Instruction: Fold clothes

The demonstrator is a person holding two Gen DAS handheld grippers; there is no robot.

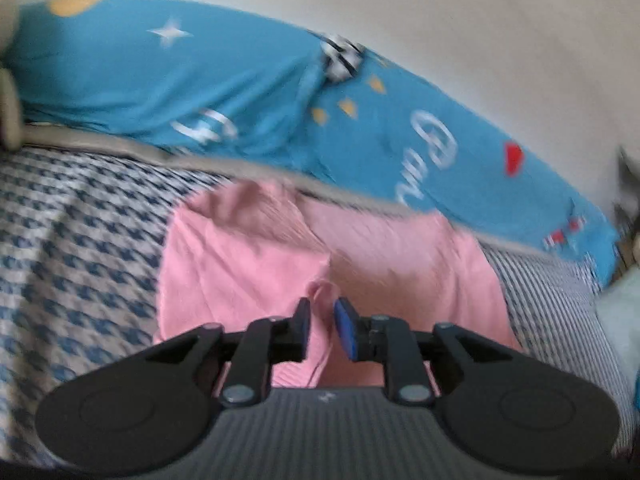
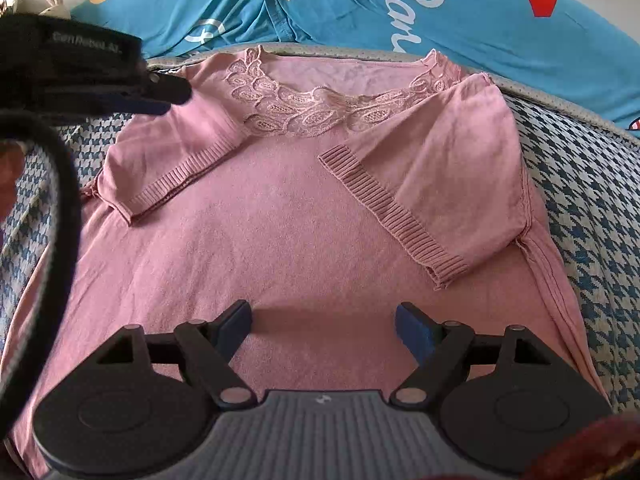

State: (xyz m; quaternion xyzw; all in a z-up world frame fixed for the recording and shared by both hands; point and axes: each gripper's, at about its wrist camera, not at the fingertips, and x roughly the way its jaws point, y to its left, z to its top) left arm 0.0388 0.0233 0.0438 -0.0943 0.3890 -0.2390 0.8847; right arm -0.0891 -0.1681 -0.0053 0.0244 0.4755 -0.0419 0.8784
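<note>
- The left claw (image 1: 322, 326) stands nearly closed, a small fold of the pink top (image 1: 248, 264) between its blue pads.
- The top lies on a houndstooth bedcover (image 1: 76, 240).
- Behind it lies a blue printed pillow (image 1: 240, 80).

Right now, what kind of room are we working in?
Most likely a bedroom: the pink top lies spread on a houndstooth bedcover, with a blue printed pillow along a pale wall behind it.
</note>
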